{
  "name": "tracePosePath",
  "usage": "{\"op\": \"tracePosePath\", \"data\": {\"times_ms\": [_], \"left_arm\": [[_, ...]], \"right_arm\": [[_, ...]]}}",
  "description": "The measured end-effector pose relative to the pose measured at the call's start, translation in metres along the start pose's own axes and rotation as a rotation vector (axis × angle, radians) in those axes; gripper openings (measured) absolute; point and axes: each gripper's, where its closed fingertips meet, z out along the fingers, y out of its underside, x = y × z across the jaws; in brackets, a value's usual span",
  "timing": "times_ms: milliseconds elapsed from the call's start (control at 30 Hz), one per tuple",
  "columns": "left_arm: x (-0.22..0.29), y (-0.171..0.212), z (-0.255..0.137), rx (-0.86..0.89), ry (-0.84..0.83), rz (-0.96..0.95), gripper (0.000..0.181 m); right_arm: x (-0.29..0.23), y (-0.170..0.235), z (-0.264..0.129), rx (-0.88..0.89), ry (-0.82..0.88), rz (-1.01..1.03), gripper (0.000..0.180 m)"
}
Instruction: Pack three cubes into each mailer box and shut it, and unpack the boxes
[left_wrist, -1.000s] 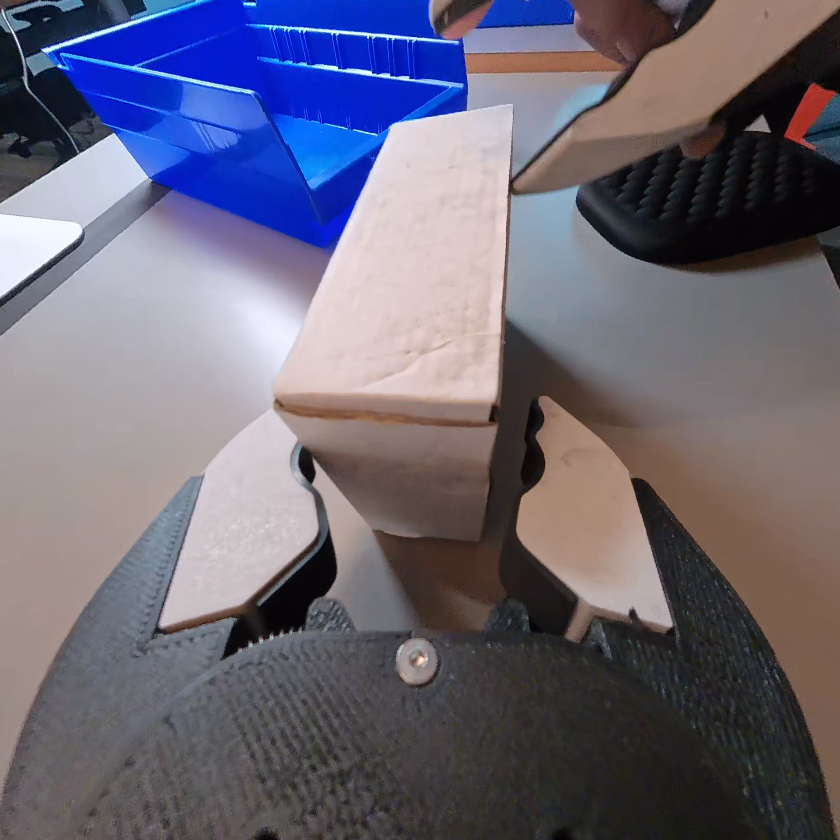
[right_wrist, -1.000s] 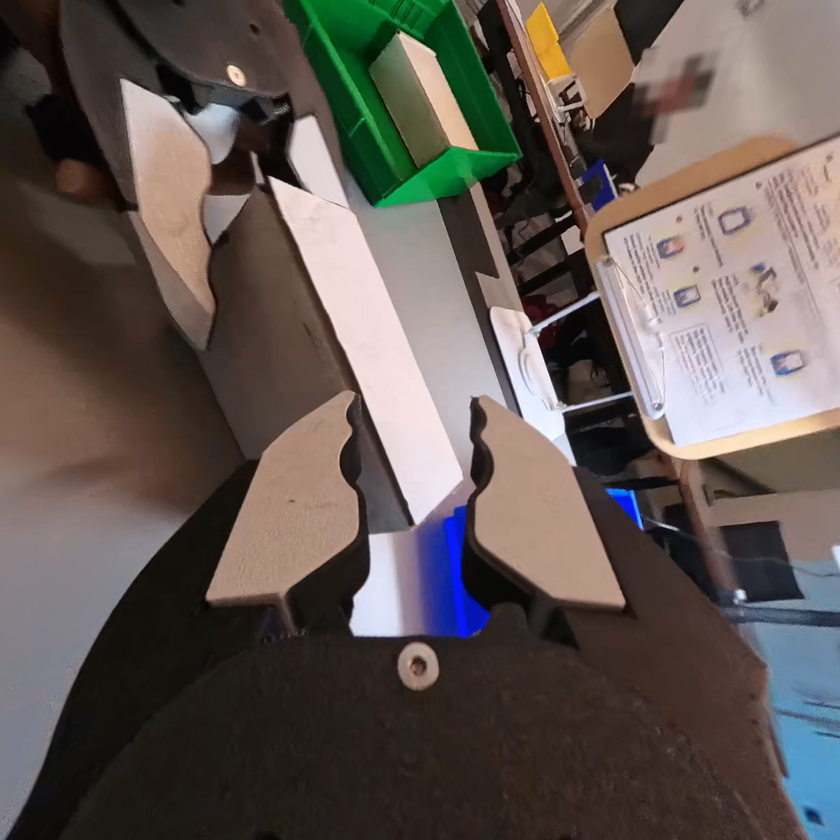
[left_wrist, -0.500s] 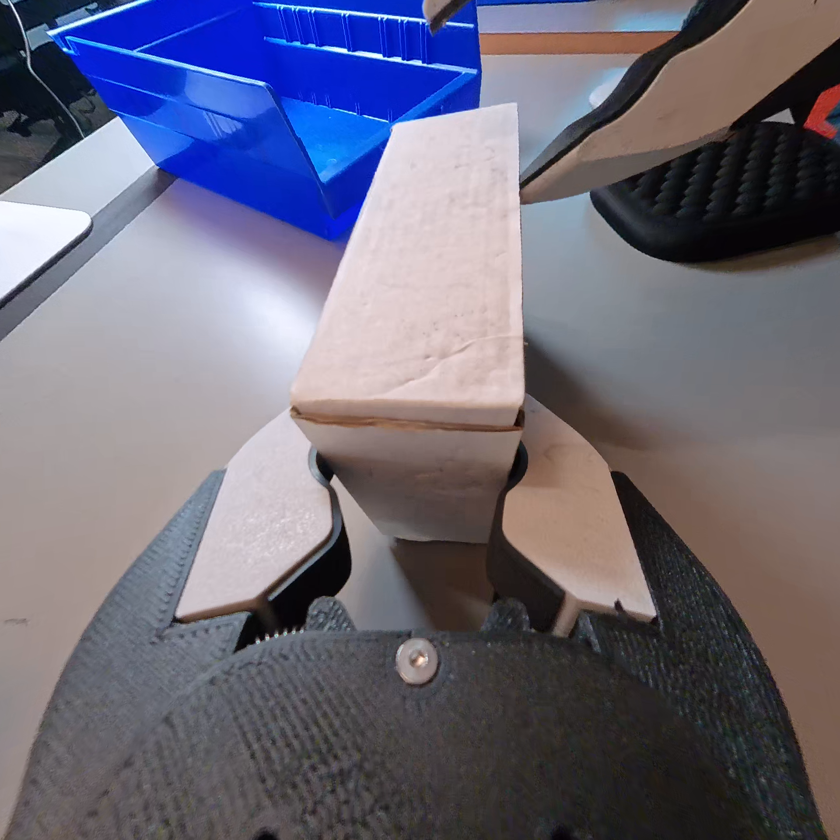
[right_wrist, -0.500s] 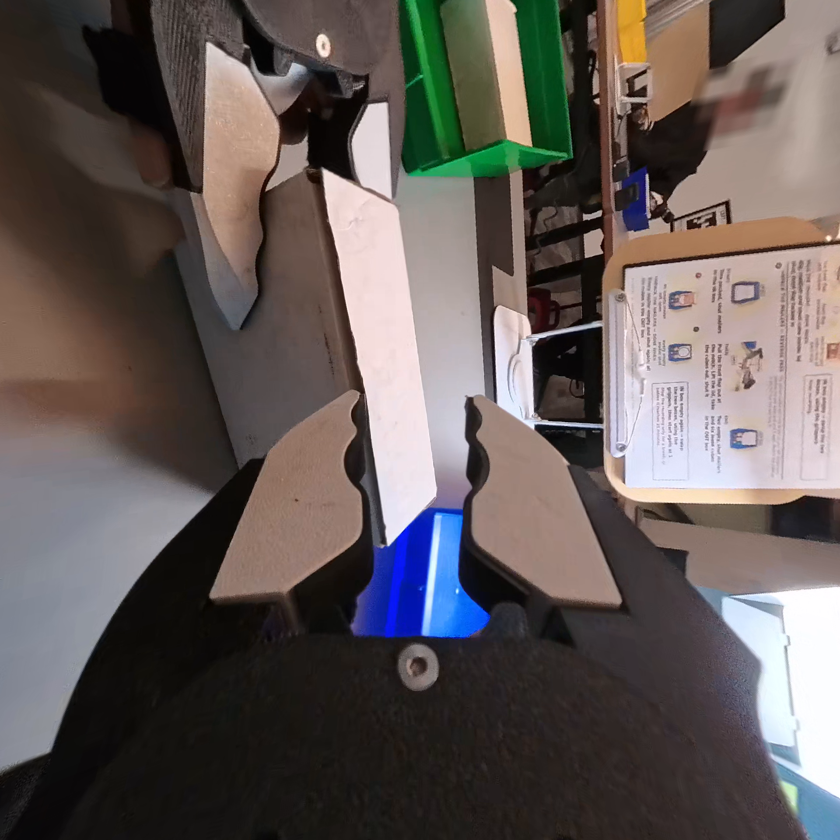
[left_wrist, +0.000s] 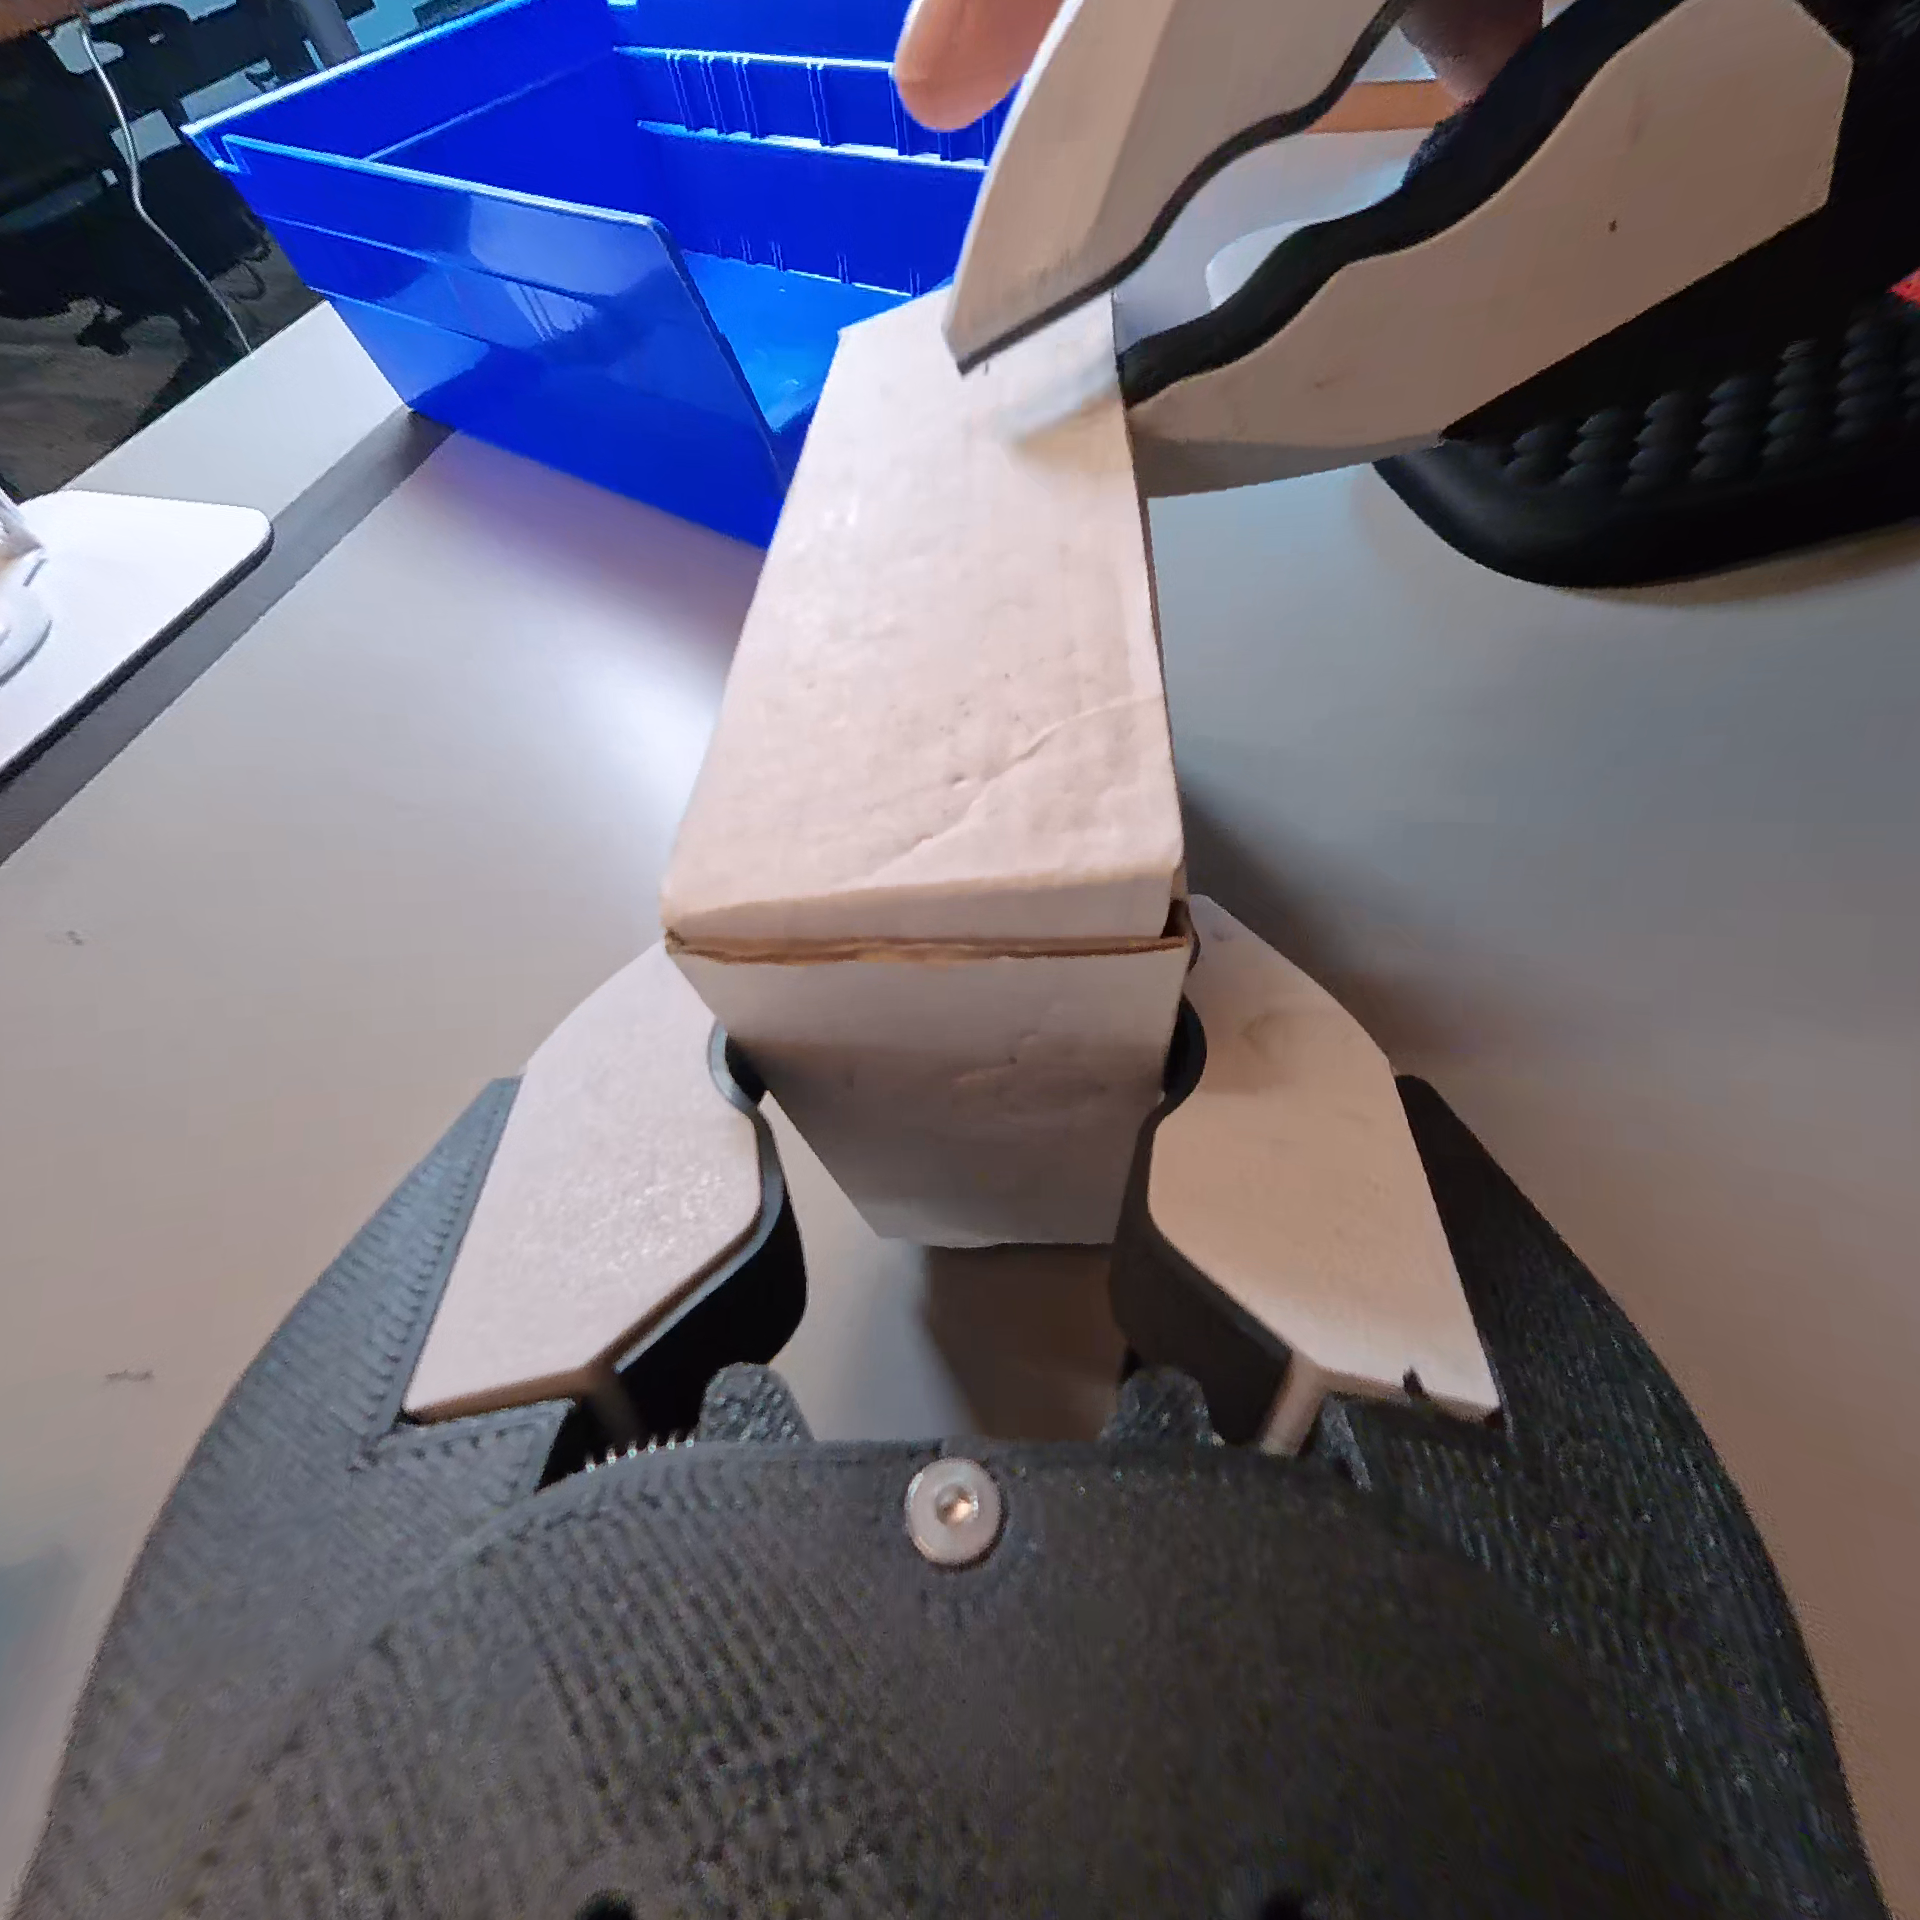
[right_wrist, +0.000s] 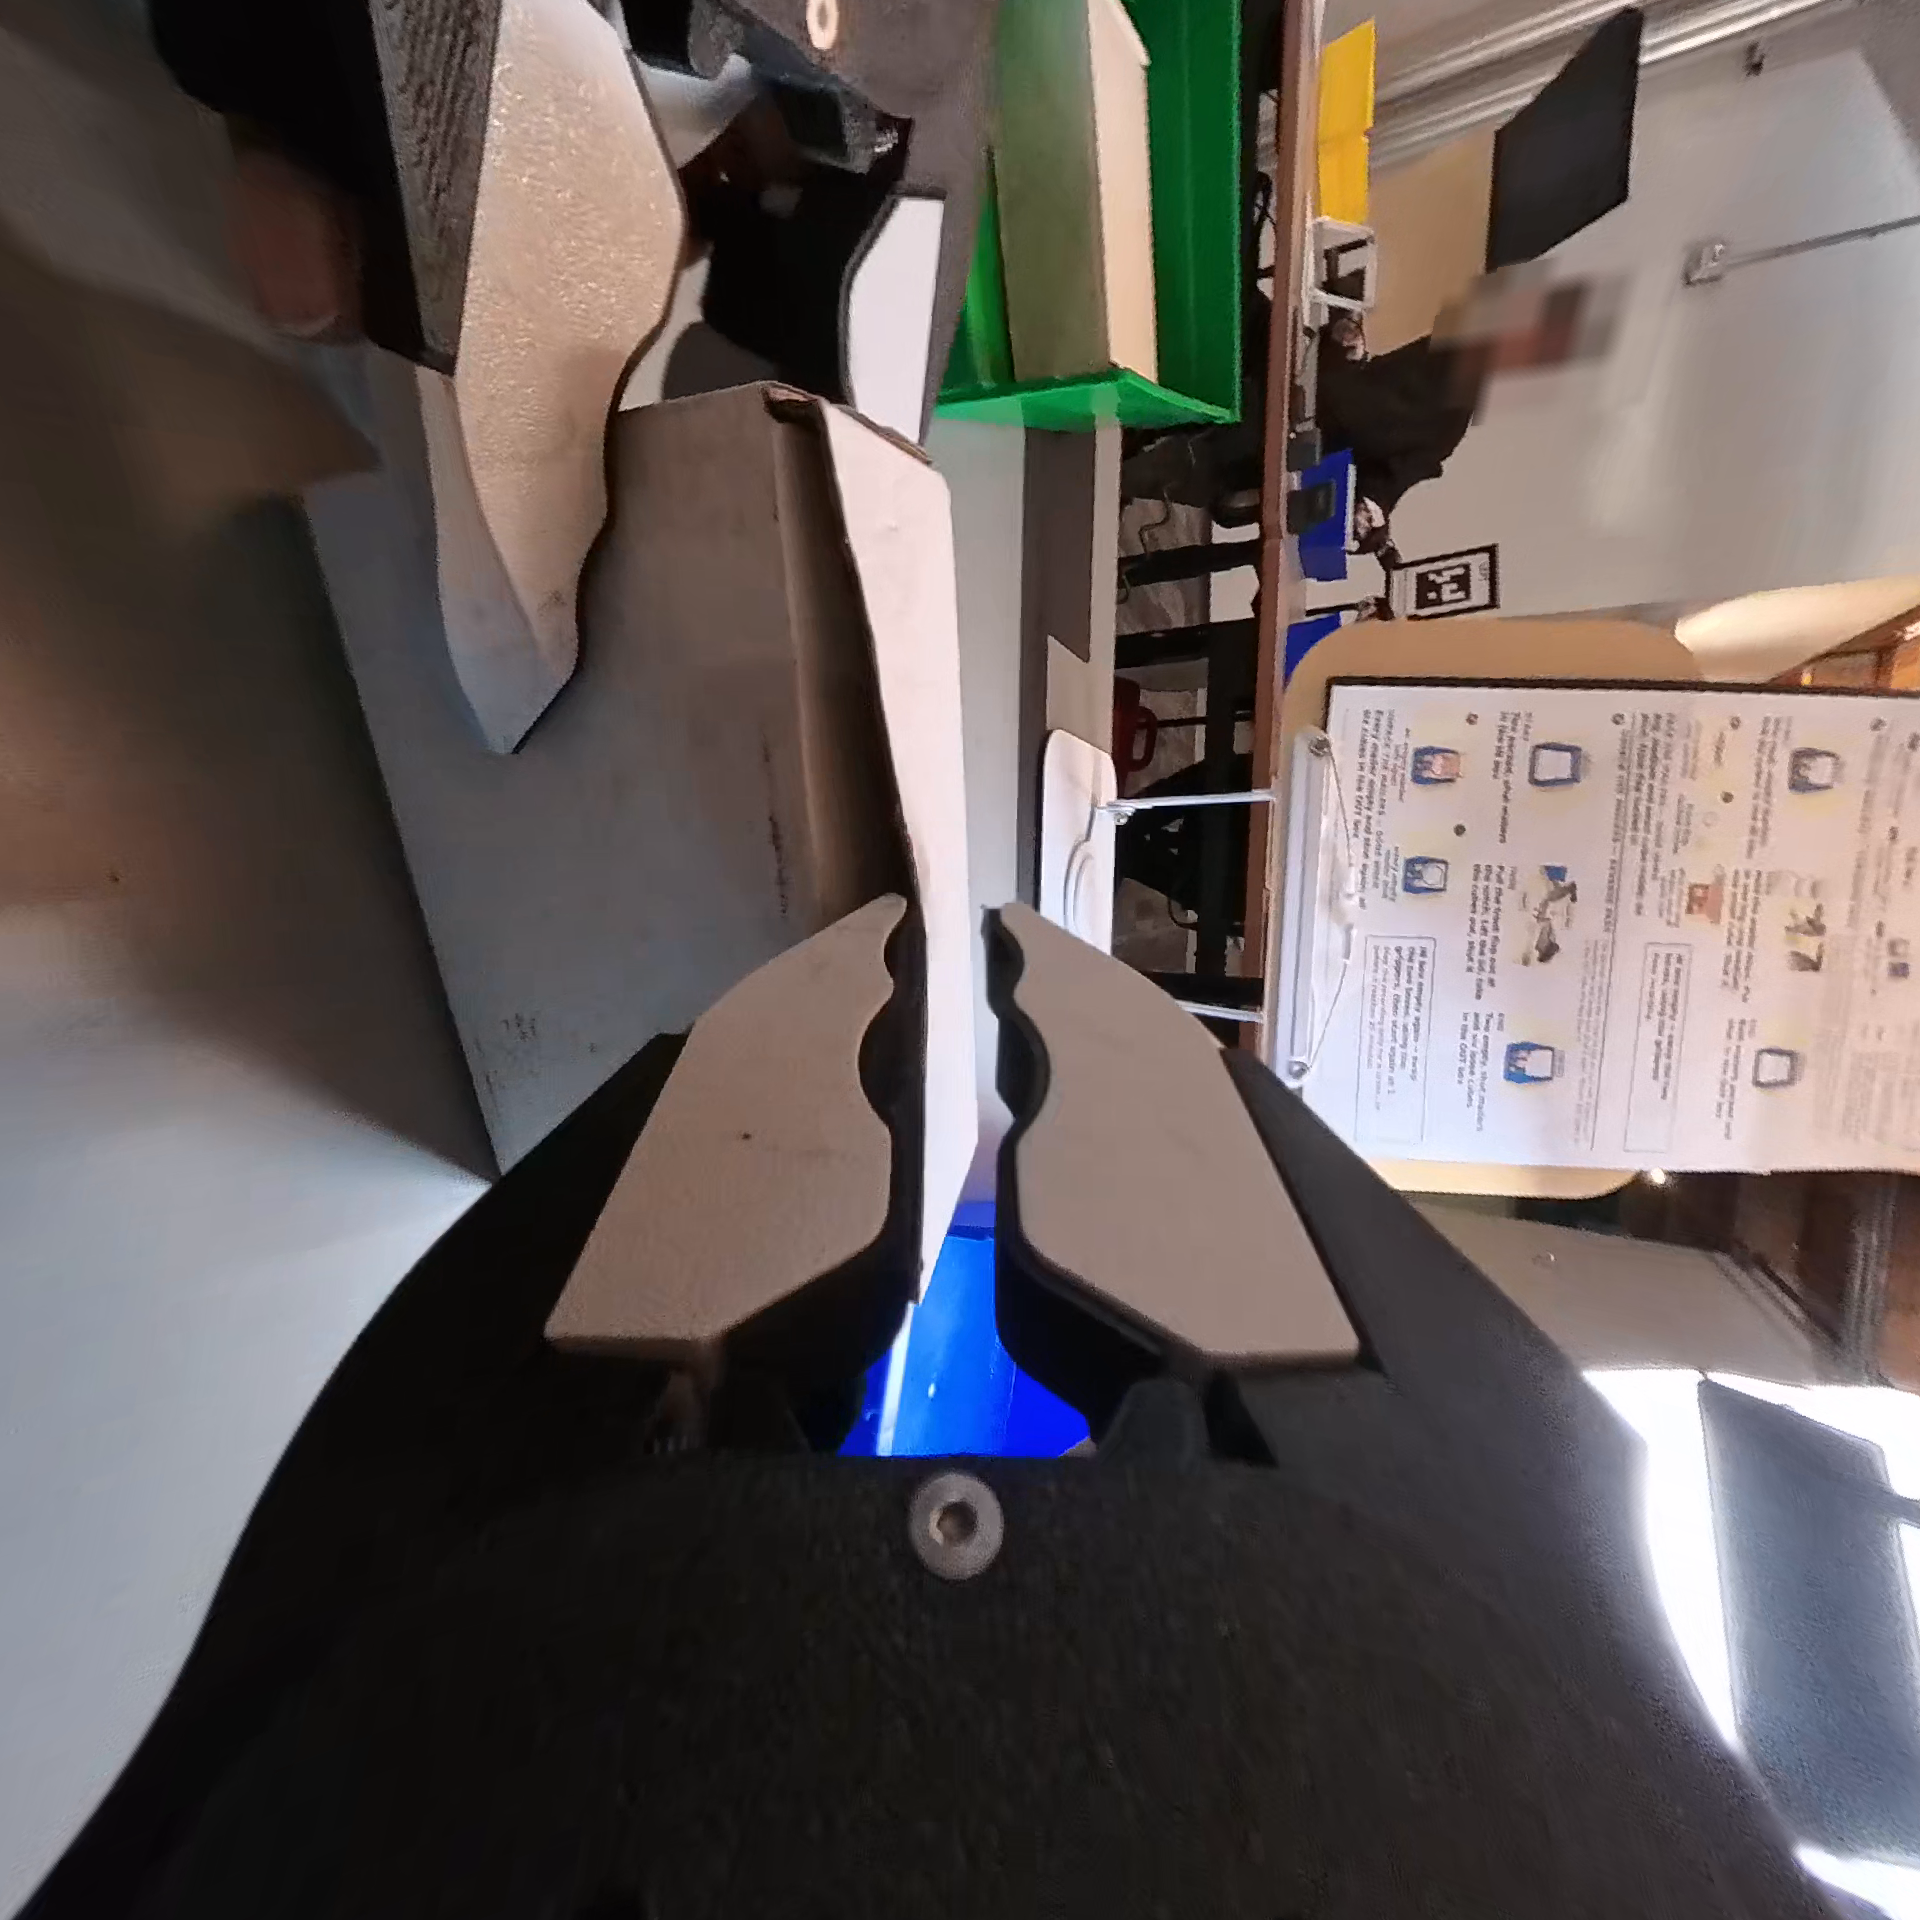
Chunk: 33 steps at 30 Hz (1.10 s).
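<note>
A shut white mailer box stands on its narrow side on the grey table. My left gripper is shut on the box's near end, one finger on each side. My right gripper reaches in from the upper right at the far end. In the right wrist view, which is turned sideways, my right gripper is pinched on the thin edge of the box's lid. The left gripper's fingers show at the box's other end. No cubes are in view.
A blue bin stands just behind the box on the left. A black textured pad lies at the right. A green bin holds another white box. A clipboard with a sheet stands beyond the table edge. The gap from one gripper's tips to the other's is roughly 7 cm.
My left gripper closed on the box's near end. My right gripper turned, moved onto the far end and narrowed its fingers on the lid edge.
</note>
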Motion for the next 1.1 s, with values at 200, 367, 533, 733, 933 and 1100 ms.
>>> {"op": "tracePosePath", "data": {"times_ms": [200, 367, 533, 733, 933, 1100], "left_arm": [[-0.002, 0.0, -0.007, 0.025, 0.004, 0.037, 0.073], [-0.004, 0.0, -0.013, 0.057, 0.006, 0.163, 0.073], [-0.011, -0.003, -0.014, 0.079, -0.123, 0.377, 0.074], [-0.023, -0.003, -0.029, 0.133, -0.13, 0.214, 0.081], [-0.018, -0.024, -0.061, 0.305, 0.007, -0.157, 0.086], [-0.018, -0.022, -0.05, 0.26, -0.028, -0.181, 0.08]], "right_arm": [[-0.004, -0.006, 0.004, 0.013, -0.093, 0.039, 0.004], [0.018, -0.016, -0.002, 0.075, -0.143, 0.119, 0.003], [0.021, -0.02, -0.012, 0.086, -0.369, 0.206, 0.002], [0.038, -0.017, -0.011, 0.027, -0.377, 0.189, 0.001], [0.045, -0.009, -0.008, -0.005, -0.3, 0.221, 0.001], [0.048, -0.017, -0.01, 0.013, -0.283, 0.244, 0.001]]}}
